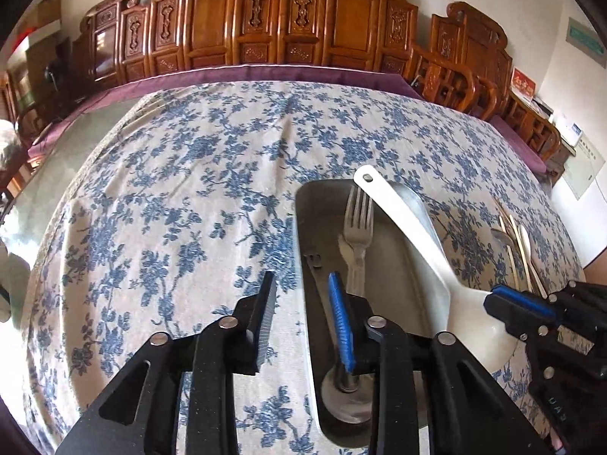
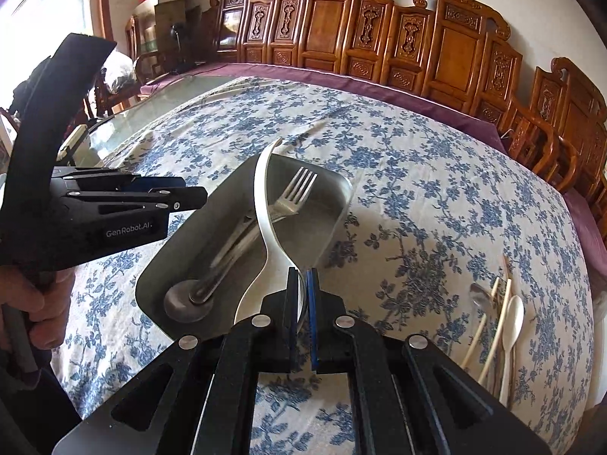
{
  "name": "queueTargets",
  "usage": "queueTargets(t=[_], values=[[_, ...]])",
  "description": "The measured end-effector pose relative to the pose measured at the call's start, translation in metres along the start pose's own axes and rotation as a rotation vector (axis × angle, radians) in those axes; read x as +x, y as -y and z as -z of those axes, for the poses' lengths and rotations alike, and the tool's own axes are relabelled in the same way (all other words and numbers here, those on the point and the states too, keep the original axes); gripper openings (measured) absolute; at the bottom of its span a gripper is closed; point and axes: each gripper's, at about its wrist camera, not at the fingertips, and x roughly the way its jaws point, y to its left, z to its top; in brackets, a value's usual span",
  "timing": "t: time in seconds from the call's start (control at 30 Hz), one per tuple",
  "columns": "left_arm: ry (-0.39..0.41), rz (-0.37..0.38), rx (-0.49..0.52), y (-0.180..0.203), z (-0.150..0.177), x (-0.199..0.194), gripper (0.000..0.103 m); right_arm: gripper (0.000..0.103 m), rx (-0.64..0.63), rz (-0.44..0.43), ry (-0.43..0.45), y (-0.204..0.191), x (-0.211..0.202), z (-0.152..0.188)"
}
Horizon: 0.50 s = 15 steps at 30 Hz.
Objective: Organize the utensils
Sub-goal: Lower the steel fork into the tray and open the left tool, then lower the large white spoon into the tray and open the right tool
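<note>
Blue-flowered tablecloth (image 1: pixel 189 189) under steel tray (image 1: pixel 303 250); carved wooden chairs (image 1: pixel 288 19) behind.

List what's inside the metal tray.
In the metal tray: a fork, a pizza cutter and a white rice paddle crossing them. The paddle hides their handles' crossing.

My cloth (image 1: pixel 189 197) is white with blue flowers; the tray (image 2: pixel 326 204) at centre is grey steel, the ladle (image 2: pixel 265 212) white, my claws (image 2: pixel 301 295) black with blue pads, chairs (image 2: pixel 451 45) brown.
</note>
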Motion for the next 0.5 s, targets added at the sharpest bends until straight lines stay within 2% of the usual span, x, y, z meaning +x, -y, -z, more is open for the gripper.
queueTargets(t=[0.2,0.37,0.5], values=[[0.016,-0.006,-0.042,-0.016,-0.004,-0.005,0.042,0.006,-0.005,0.003,-0.017,-0.014,0.017,-0.002],[0.023,-0.005,-0.06,-0.022,-0.006,-0.008,0.044,0.006,0.029,-0.005,-0.036,-0.014,0.028,-0.001],[0.03,-0.007,-0.065,-0.024,-0.006,-0.009,0.049,0.008,0.055,-0.043,-0.056,-0.016,0.035,0.001]])
